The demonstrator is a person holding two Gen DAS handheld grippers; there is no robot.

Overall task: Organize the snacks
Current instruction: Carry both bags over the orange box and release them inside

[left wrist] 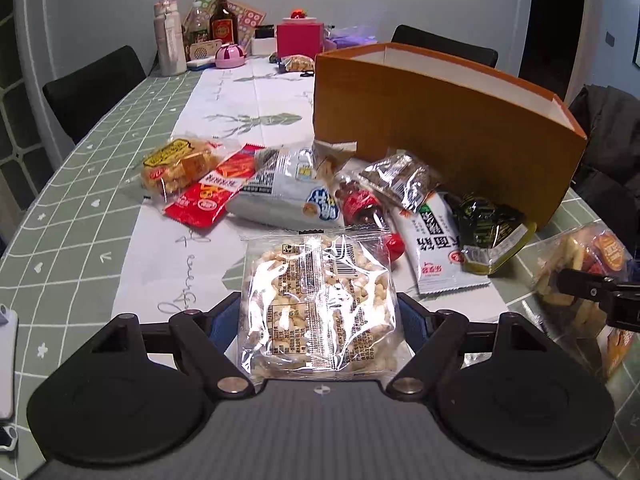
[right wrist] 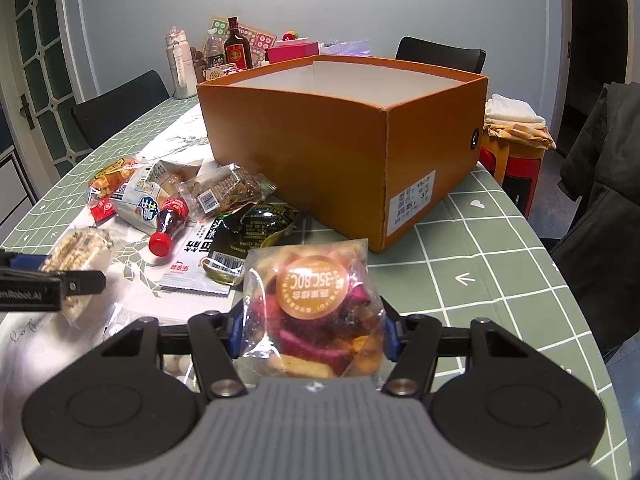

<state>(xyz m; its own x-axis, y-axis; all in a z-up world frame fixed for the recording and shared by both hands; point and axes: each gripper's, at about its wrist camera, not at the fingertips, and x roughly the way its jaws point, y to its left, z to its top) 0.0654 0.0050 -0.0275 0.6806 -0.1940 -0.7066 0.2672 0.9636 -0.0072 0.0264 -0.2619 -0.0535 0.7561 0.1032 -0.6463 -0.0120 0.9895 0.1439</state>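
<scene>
1. Grip first: our left gripper (left wrist: pixel 319 312) clamps the puffed rice pack (left wrist: pixel 318 304); our right gripper (right wrist: pixel 313 326) clamps the mixed fruit chip bag (right wrist: pixel 316 308), both near the orange box (right wrist: pixel 340 140)
2. We judge slippery film could slide free, or a pack could snag the box rim
3. We see the rice pack's long axis pointing forward, toward the snack pile (left wrist: pixel 304 188)

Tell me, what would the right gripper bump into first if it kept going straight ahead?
Probably the orange box. The right gripper, shut on a bag of mixed snacks, points at its near corner, though depth is hard to judge.
</scene>
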